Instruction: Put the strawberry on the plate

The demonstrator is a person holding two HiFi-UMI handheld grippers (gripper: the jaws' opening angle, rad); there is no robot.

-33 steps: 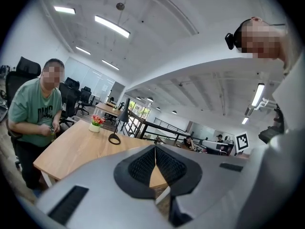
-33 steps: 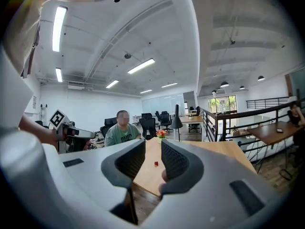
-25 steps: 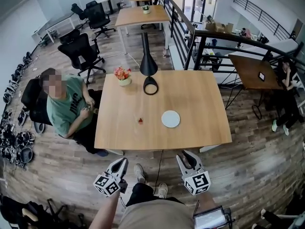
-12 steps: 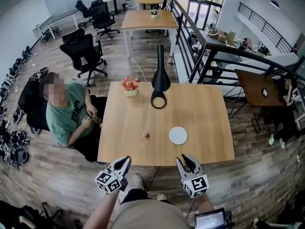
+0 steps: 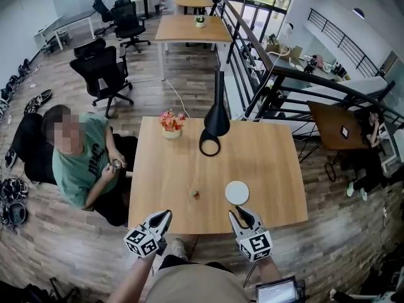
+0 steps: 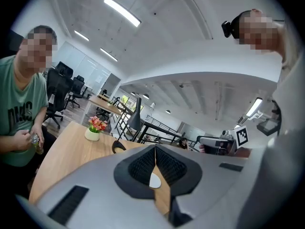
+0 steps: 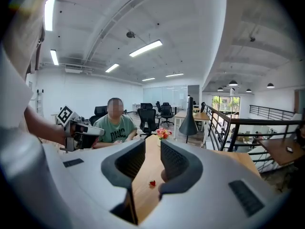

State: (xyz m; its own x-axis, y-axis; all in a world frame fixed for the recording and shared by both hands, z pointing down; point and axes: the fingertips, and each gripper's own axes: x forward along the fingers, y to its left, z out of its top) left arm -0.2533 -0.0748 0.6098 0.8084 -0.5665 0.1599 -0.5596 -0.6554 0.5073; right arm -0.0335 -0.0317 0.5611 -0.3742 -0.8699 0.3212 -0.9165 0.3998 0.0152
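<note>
A small red strawberry (image 5: pixel 196 194) lies on the wooden table (image 5: pixel 265 150), near its front edge. Just to its right sits a round white plate (image 5: pixel 237 192), bare. Both grippers hover at the table's near edge, short of both objects. My left gripper (image 5: pixel 165 214) is shut, tips touching, with nothing in it; in the left gripper view (image 6: pixel 155 147) the plate (image 6: pixel 155 180) shows below its tips. My right gripper (image 5: pixel 242 213) has its jaws a narrow gap apart and holds nothing. In the right gripper view (image 7: pixel 153 144) the strawberry (image 7: pixel 152 183) shows through that gap, farther off on the table.
A black cone lamp (image 5: pixel 216 122) with a ring base and a small pot of flowers (image 5: pixel 170 122) stand at the table's far side. A person in a green shirt (image 5: pixel 79 160) sits at the left edge. A black railing (image 5: pixel 271 74) runs behind.
Both grippers and the head camera have come forward, from well short of the table up to its near edge. The strawberry and plate lie where they were. Neither gripper's jaws look different.
</note>
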